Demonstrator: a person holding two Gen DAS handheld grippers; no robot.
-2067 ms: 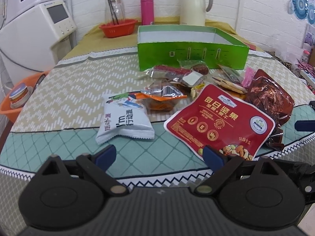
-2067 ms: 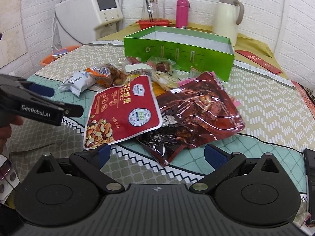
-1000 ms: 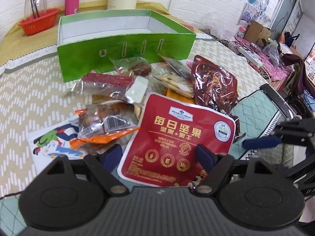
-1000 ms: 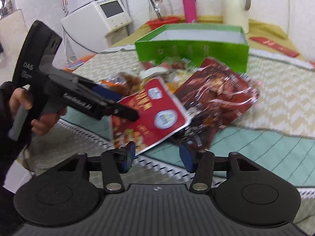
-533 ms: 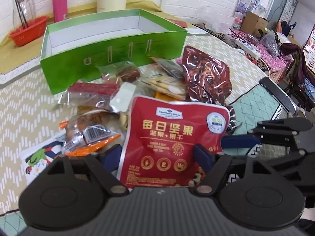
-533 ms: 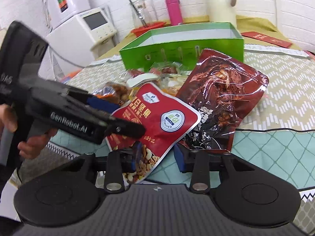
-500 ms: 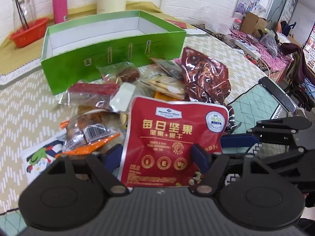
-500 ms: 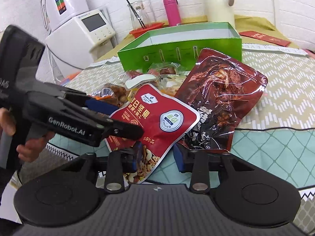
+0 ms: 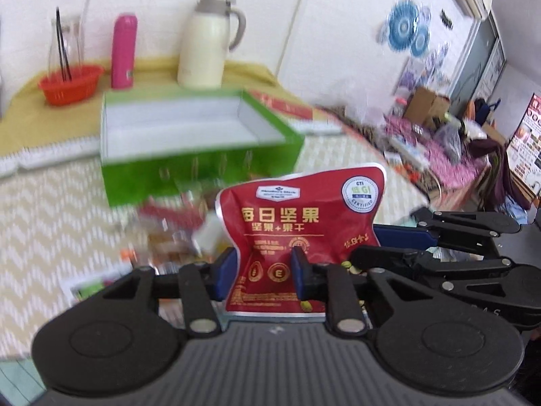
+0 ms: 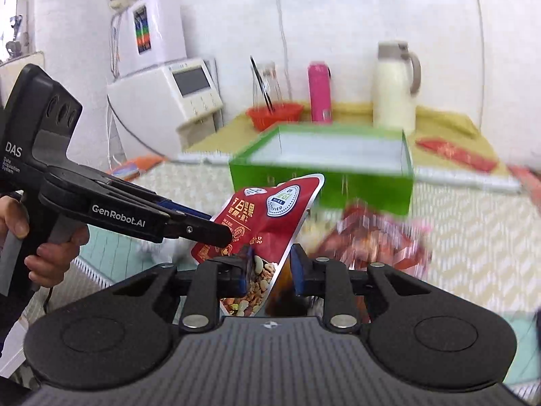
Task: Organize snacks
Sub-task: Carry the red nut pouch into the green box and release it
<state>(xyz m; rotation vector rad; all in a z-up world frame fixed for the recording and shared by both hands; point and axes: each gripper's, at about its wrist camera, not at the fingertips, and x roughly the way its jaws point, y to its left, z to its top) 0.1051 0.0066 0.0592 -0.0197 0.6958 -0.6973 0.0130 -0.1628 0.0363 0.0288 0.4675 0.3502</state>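
Your left gripper (image 9: 263, 272) and right gripper (image 10: 268, 270) both point forward and slightly down over the table (image 9: 50, 209), each with its blue-padded jaws just drawn in and now pinching the lower part of the same red nut pouch (image 9: 301, 223). The pouch is held upright, clear of the tabletop, a glossy foil bag with white edging, gold lettering and a round white seal at its upper corner; in the right wrist view it is seen edge-on and tilted, its printed nuts showing between the pads. In that view your left hand (image 10: 40, 237) wraps the grey grip of the left gripper's matte black plastic body. Beyond the pouch stands the green box (image 9: 189, 142), a shallow open cardboard tray with a white inside. Between box and pouch lie more snack packets (image 9: 169, 226), blurred, and a crinkled dark red bag (image 10: 375, 237). The cloth under them is woven in a pale zigzag pattern.
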